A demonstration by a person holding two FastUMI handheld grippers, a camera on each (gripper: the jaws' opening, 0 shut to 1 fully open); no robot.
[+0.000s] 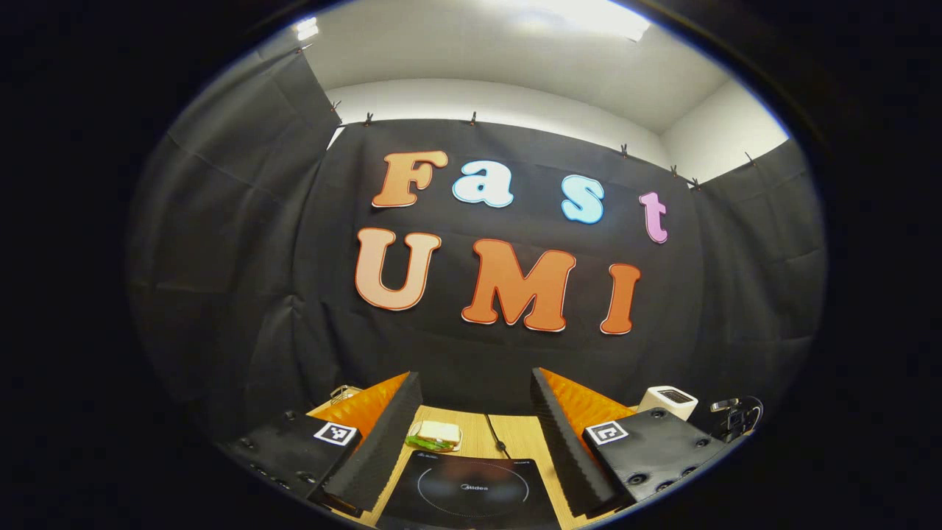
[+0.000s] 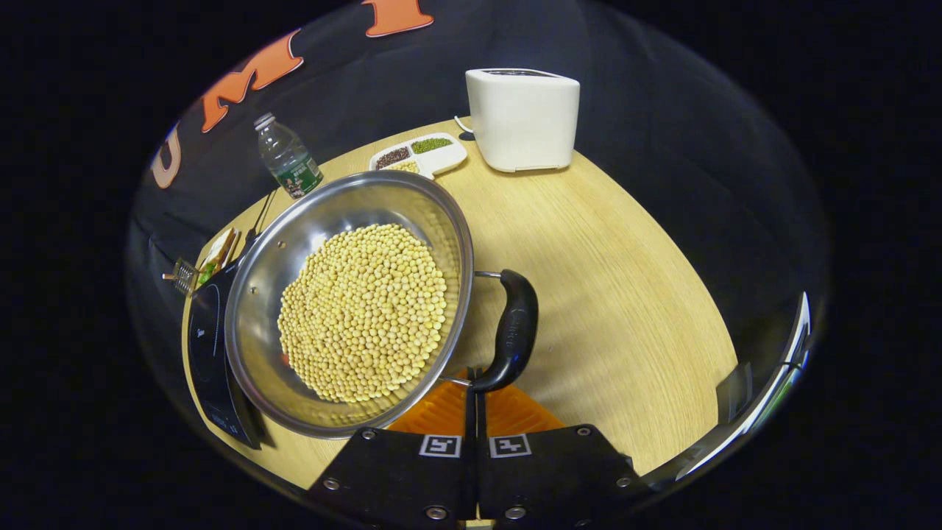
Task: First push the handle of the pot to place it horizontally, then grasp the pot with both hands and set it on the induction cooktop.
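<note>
In the right gripper view a steel pot (image 2: 353, 309) filled with yellow beans stands on the wooden table (image 2: 618, 294). Its black side handle (image 2: 515, 327) faces my right gripper (image 2: 475, 390), which is shut, with its tips touching the handle's near end and nothing between them. The black induction cooktop (image 2: 206, 346) lies just left of the pot, partly hidden by the pot's rim. In the left gripper view my left gripper (image 1: 475, 442) is open and held level above the cooktop (image 1: 471, 489), its fingers (image 1: 379, 442) wide apart with nothing between them.
A white toaster (image 2: 524, 118), a divided tray of beans (image 2: 419, 153) and a water bottle (image 2: 288, 158) stand along the far side of the table. A sandwich (image 1: 436, 434) lies behind the cooktop beside its cord. Bare wood spreads right of the pot.
</note>
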